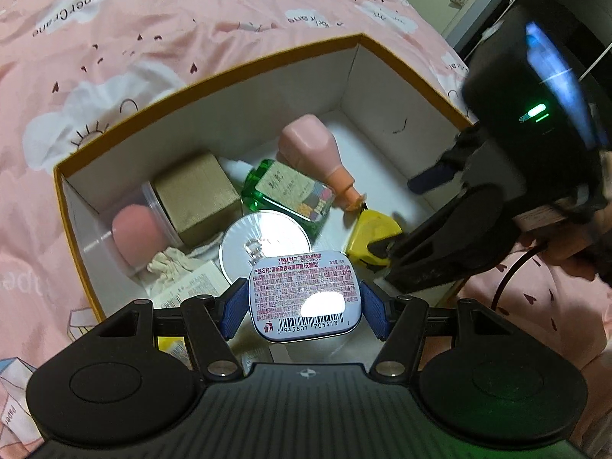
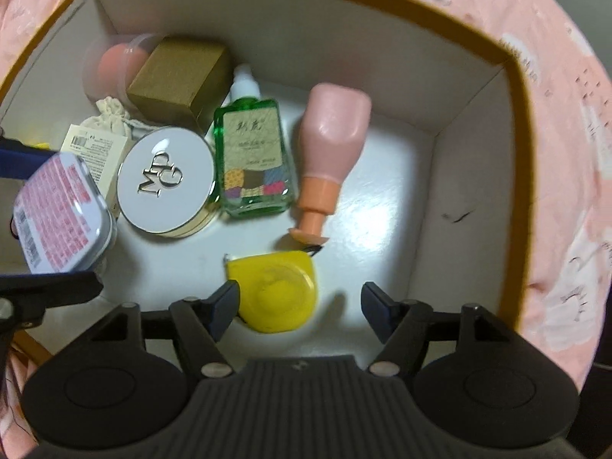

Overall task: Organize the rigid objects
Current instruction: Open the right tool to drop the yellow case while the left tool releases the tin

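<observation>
Jaws of the left gripper (image 1: pixel 304 308) clamp the mint tin (image 1: pixel 305 298) above the near side of the box (image 1: pixel 214 72); the right gripper (image 2: pixel 298 306) stands apart around the yellow tape measure (image 2: pixel 275 292), not pressing it. To place the tin well, I would lower it to a free spot on the box floor beside the round compact (image 2: pixel 165 178) before letting go.

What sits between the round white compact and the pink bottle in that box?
A green glass bottle lies between the round white compact and the pink bottle, clearest in the right wrist view.

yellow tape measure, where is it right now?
The yellow tape measure lies on the floor of the box, low centre in the right wrist view, between the open right tool fingers, just below the pink bottle cap.
</observation>
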Tool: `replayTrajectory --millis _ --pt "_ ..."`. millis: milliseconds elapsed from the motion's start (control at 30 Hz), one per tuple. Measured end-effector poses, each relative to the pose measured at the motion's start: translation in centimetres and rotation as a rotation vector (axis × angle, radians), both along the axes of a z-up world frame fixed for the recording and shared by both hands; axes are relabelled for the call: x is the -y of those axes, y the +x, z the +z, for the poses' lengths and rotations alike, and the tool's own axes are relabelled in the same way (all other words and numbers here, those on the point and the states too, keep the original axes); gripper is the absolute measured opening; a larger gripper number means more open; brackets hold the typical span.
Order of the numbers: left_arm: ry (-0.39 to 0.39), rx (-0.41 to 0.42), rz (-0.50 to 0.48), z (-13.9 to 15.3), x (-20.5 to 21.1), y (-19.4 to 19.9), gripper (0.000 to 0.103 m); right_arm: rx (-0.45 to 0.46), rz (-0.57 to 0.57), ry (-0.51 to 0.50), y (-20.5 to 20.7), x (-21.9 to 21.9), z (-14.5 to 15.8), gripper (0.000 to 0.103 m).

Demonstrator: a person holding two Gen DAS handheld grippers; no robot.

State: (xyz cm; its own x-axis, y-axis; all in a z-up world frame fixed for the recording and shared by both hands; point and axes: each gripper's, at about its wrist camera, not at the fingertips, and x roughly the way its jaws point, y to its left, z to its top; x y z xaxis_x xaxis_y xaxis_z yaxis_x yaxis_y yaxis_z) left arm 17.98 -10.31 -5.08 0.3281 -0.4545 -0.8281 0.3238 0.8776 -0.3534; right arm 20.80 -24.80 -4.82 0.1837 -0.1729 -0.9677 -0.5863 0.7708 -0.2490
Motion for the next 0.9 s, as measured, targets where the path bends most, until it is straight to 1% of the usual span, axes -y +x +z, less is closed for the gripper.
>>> replayTrajectory --millis 100,200,300,400,467,600,667,800,833,900 --pt "-0.027 -0.035 -0.005 -0.4 0.2 0.2 0.072 0.026 0.010 0.034 -0.5 0.0 1.5 0.069" --pt "-0.042 -0.066 -0.011 -0.8 0.4 0.2 0.072 0.055 0.037 0.034 -1.1 -0.3 2.3 0.069" --pt "-0.061 -0.099 -0.011 -1.2 0.7 0.2 0.072 0.074 0.048 0.022 -1.2 -0.6 2.5 0.070" --pt "-0.097 -0.136 -0.008 -1.5 0.8 0.5 0.072 0.077 0.046 0.021 -1.0 -0.3 2.4 0.071" --pt "-0.117 -0.154 -0.011 -1.6 1.0 0.5 0.072 0.080 0.046 0.019 -1.0 -0.3 2.8 0.072" --pt "-0.139 -0.176 -0.001 -2.0 0.9 0.6 0.072 0.085 0.041 0.016 -0.7 -0.2 2.5 0.074" --pt "-0.141 -0.180 0.000 -2.0 0.8 0.6 0.073 0.089 0.046 0.012 -1.0 -0.3 2.4 0.074" --pt "-0.125 -0.177 0.004 -2.0 0.9 0.6 0.077 0.088 0.044 0.015 -1.2 -0.4 2.4 0.074" --pt "-0.119 -0.178 0.007 -2.0 0.9 0.7 0.079 0.087 0.044 0.016 -1.2 -0.4 2.4 0.075" --pt "-0.123 -0.186 0.012 -2.1 0.9 0.8 0.080 0.085 0.045 0.017 -1.3 -0.4 2.4 0.075"
